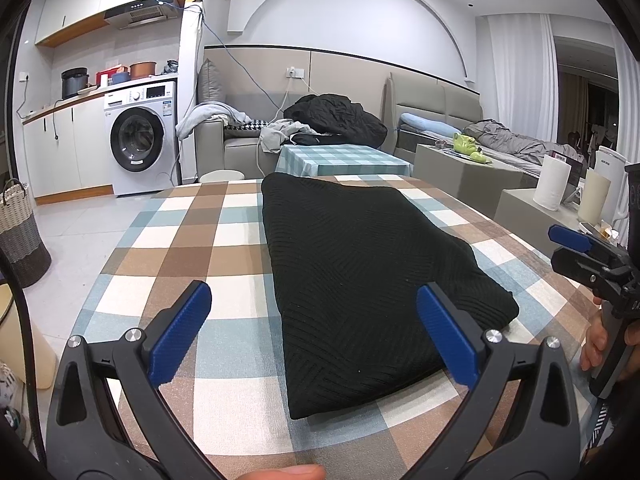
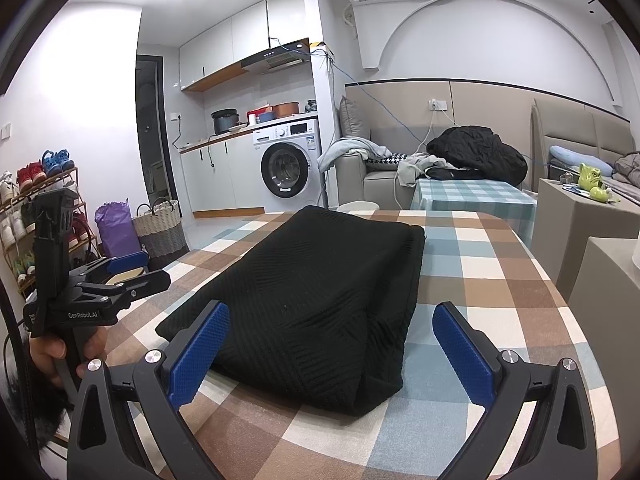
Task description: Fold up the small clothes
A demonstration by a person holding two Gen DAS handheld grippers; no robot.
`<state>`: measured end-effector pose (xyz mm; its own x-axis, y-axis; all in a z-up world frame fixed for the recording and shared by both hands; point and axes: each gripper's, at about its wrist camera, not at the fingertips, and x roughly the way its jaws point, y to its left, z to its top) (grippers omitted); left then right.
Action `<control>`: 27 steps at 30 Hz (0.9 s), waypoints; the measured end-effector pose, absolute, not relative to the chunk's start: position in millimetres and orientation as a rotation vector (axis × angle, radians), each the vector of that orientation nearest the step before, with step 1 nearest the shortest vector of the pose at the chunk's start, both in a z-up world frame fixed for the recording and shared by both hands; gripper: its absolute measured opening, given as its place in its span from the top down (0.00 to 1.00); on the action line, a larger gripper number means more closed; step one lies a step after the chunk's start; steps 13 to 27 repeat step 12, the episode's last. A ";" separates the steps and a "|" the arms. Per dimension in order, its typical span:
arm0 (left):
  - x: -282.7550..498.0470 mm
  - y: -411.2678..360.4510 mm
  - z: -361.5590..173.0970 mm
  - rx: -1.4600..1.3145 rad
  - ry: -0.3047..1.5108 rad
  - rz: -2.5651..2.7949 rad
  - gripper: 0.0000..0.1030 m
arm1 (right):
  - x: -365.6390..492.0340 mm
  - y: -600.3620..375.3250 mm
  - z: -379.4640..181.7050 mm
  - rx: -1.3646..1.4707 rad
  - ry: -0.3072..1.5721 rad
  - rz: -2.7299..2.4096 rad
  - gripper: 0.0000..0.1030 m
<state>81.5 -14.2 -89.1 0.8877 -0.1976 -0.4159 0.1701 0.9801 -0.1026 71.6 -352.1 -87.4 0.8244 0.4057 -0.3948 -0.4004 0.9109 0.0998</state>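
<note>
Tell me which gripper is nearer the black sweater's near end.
Roughly equal. The left gripper hovers open over the black sweater near end's left part; the right gripper hovers open over its right part.

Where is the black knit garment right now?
The black knit garment lies folded on the checked tablecloth, in the middle of both wrist views, just ahead of the open left hand-held gripper and right hand-held gripper, held by neither.
</note>
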 end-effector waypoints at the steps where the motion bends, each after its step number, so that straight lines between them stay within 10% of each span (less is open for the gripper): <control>1: 81.3 -14.1 -89.1 -0.065 0.438 -0.191 0.01 | 71.2 -351.9 -87.7 0.013 0.422 0.429 0.00; 27: 81.2 -13.7 -88.9 -0.065 0.438 -0.192 0.01 | 71.9 -351.7 -88.0 0.017 0.428 0.431 0.00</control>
